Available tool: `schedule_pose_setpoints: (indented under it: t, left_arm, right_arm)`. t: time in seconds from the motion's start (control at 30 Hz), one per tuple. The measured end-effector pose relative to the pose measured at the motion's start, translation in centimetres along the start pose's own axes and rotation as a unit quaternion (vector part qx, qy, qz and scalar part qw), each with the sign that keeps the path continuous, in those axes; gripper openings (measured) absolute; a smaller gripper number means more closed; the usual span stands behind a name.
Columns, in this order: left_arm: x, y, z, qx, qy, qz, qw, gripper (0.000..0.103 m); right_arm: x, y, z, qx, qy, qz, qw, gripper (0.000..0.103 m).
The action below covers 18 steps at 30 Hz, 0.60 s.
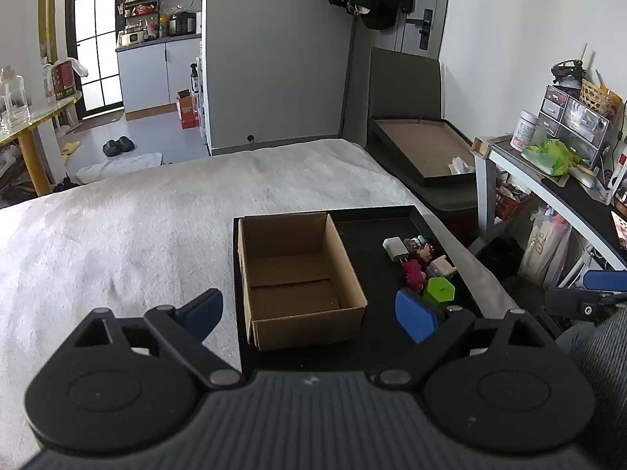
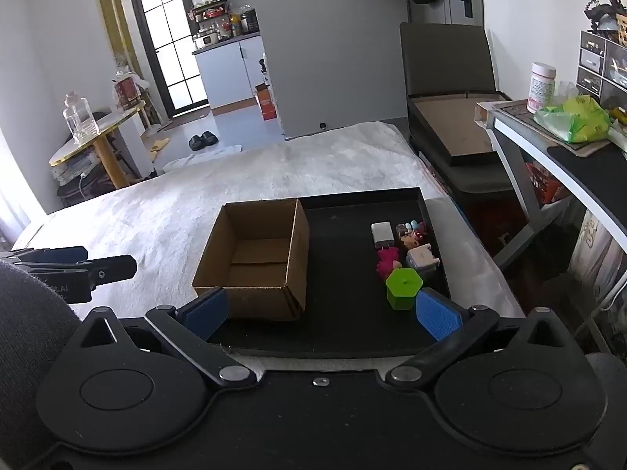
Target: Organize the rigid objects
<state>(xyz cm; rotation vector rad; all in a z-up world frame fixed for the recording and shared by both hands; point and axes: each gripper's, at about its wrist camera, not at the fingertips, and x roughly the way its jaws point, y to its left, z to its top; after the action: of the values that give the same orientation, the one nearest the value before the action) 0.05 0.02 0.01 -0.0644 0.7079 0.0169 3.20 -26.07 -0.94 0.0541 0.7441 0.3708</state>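
A black tray (image 1: 376, 211) (image 2: 345, 329) lies on a white fluffy blanket. An open, empty cardboard box (image 1: 298, 278) (image 2: 254, 258) stands in its left half. Small objects cluster at its right side: a white charger (image 1: 395, 248) (image 2: 382, 233), a green hexagonal block (image 1: 441, 290) (image 2: 403, 288), a pink toy (image 1: 414, 274) (image 2: 388, 260), and small figurines (image 1: 423, 248) (image 2: 413, 235). My left gripper (image 1: 309, 317) is open and empty, above the tray's near edge. My right gripper (image 2: 321, 313) is open and empty, its right fingertip (image 2: 435, 317) just beside the green block.
The blanket (image 1: 137, 235) spreads left and beyond the tray. A dark chair with a shallow box (image 1: 427, 145) stands past the bed's right corner. A cluttered desk (image 1: 568, 164) is at the right. My left gripper also shows in the right wrist view (image 2: 78, 266).
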Motion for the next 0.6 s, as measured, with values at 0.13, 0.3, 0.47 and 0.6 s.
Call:
schedule_pose_setpoints:
  t: [0.13,0.3,0.47,0.6]
  left_arm:
    - [0.0,0.01,0.01,-0.001,-0.001,0.0,1.0,0.094]
    - [-0.03,-0.06,0.03,-0.001,-0.002,-0.001,1.0,0.094]
    - [-0.11,-0.2,0.0,-0.001,-0.003,-0.001,1.0,0.094]
    - [-0.11,-0.25,-0.05,-0.002,-0.003,-0.002,1.0,0.094]
  right_arm:
    - [-0.01,0.0,-0.02,0.003,-0.001,0.004,1.0,0.103]
    - [0.0,0.09,-0.04,0.003,0.0,0.0,1.0,0.103]
    - [-0.08,0.07,-0.06,0.003,0.0,0.0,1.0,0.103]
    - [-0.14,0.04,-0.08,0.002,0.0,-0.001,1.0,0.103]
